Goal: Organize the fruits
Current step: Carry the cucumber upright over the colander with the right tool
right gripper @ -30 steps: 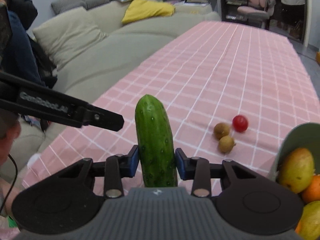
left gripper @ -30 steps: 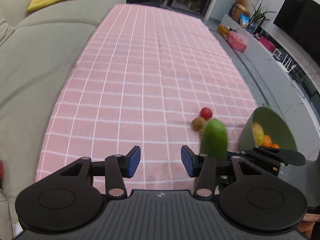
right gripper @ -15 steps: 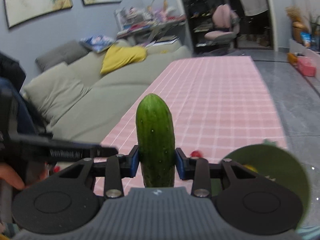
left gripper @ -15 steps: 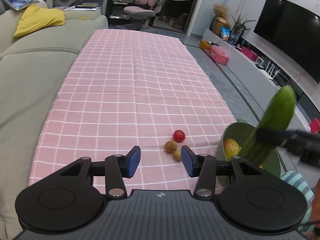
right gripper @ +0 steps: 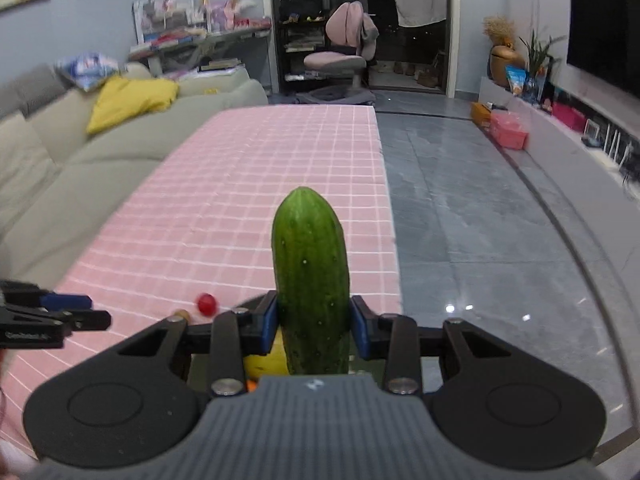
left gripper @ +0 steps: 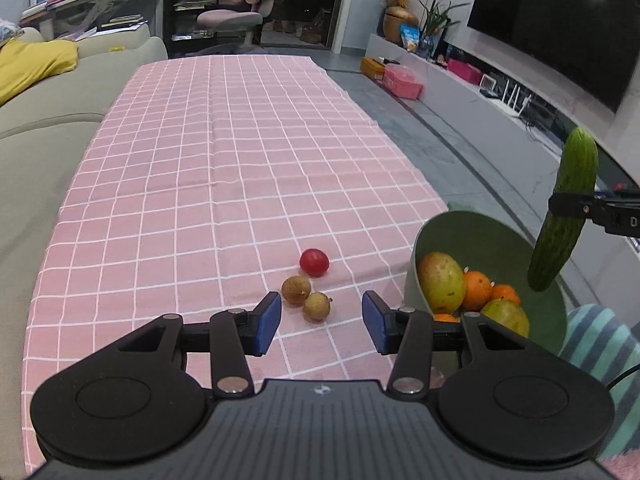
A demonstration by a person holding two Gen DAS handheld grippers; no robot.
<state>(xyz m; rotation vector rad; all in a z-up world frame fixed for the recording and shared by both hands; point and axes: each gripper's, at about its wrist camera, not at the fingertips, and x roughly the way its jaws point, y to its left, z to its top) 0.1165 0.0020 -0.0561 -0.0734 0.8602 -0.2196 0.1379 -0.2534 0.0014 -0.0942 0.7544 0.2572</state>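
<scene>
1. Fruits are the subject of the task; progress is judged as partial, with several pieces already collected in the green bowl (left gripper: 480,240) and several left on the pink checked tablecloth (left gripper: 240,160).
2. At about 7 o'clock of the left wrist view, the left gripper (left gripper: 322,320) is seen with its jaws apart and nothing between the blue pads; it is aimed down toward the loose items.
3. Just beyond that gap, two small brown fruits (left gripper: 306,298) are seen touching each other, with a red tomato (left gripper: 314,263) just beside them toward 12 o'clock. These three are judged still to be gathered.
4. At about 4 o'clock of the same view, the bowl stands at the table edge; a mango (left gripper: 441,282), oranges (left gripper: 478,290) and a further yellow-green fruit (left gripper: 505,317) are already held in it.
5. At 3 o'clock, the cucumber (left gripper: 564,212) is held clear above the bowl, near upright and slightly tilted.
6. The right gripper (right gripper: 313,326) is clamped on the cucumber's lower part. Release into the bowl is judged not yet done.
</scene>
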